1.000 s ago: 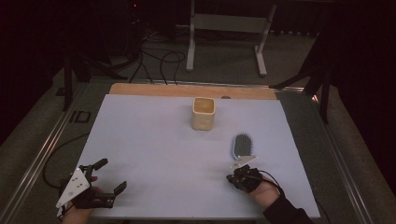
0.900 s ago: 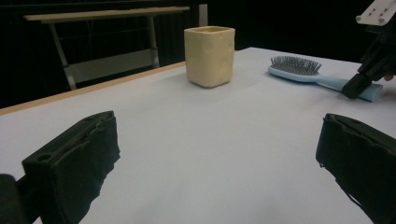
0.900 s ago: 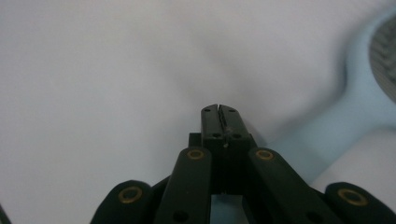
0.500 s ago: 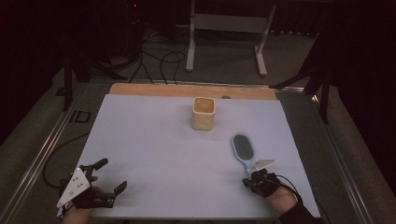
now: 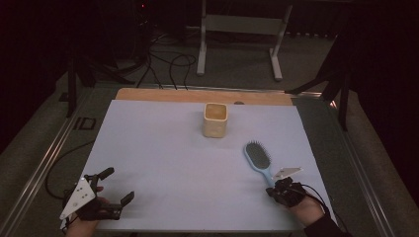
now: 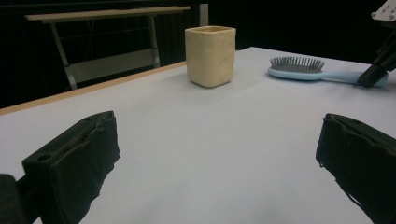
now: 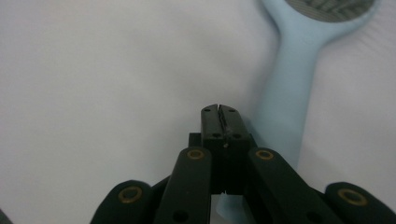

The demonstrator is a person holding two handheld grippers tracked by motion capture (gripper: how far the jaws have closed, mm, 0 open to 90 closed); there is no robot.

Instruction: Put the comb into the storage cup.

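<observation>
In the high view, the right gripper (image 5: 277, 189) sits in the lower right of the frame, at the near end of the light blue plastic hairbrush with dark bristles (image 5: 259, 159), which lies flat on the white table sheet (image 5: 163, 163) with its head pointing toward the upper left. In the right gripper view, the 2 black jaws of the right gripper (image 7: 219, 112) are pressed together, with nothing between them. They stand at the centre of the frame, just left of the hairbrush (image 7: 292, 88) handle, which runs from the upper right down behind the linkage; whether the jaws touch the handle I cannot tell.

The left gripper (image 5: 114, 186) is in the lower left of the high view, with its grey three-cornered plate on top and its 2 jaws spread wide above the bare sheet. In the left gripper view, those jaws rise at the lower left and lower right corners, far apart, holding nothing.

A pale yellow square cup with a dimpled, cheese-like surface (image 5: 215, 119) stands upright at the upper centre of the sheet, well apart from both grippers. In the left gripper view, the cup (image 6: 210, 56) stands at the upper centre and the hairbrush (image 6: 308, 71) lies at the upper right, bristles up, with the right gripper at its handle end.
</observation>
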